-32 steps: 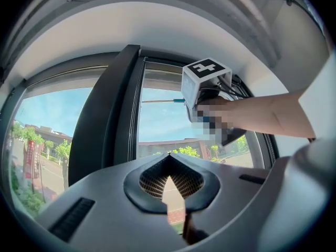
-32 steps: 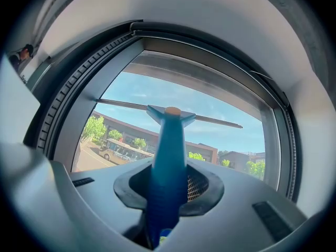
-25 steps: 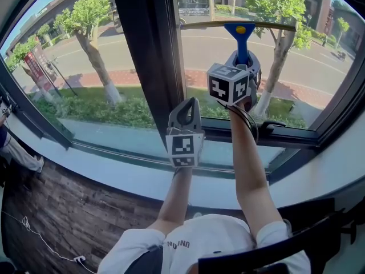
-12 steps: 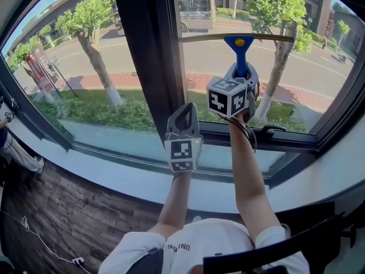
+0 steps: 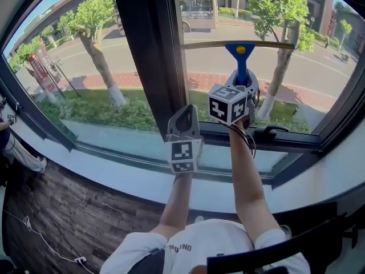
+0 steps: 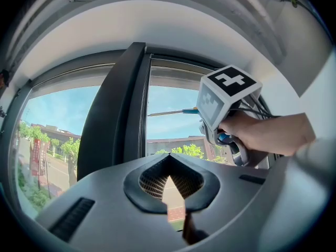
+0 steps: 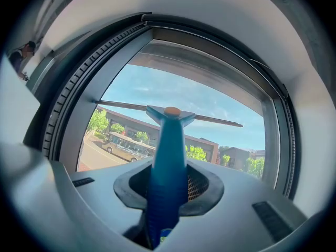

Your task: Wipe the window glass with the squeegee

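Right tongs [image 5: 242,84] clamped on squeegee [image 5: 240,50] handle. Blade ahead has slid lower down window glass [image 5: 319,73] over last second, so downward stroke seems under way. Left tongs [image 5: 183,117] closed, empty.

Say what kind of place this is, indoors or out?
Indoors, probably a room facing a city street: a large dark-framed window above a white sill, a wood-look floor below, and a bus and roadside trees outside.

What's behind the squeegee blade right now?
The window glass, with a road, a bus and trees beyond it. The glass strip directly under the squeegee blade is covered.
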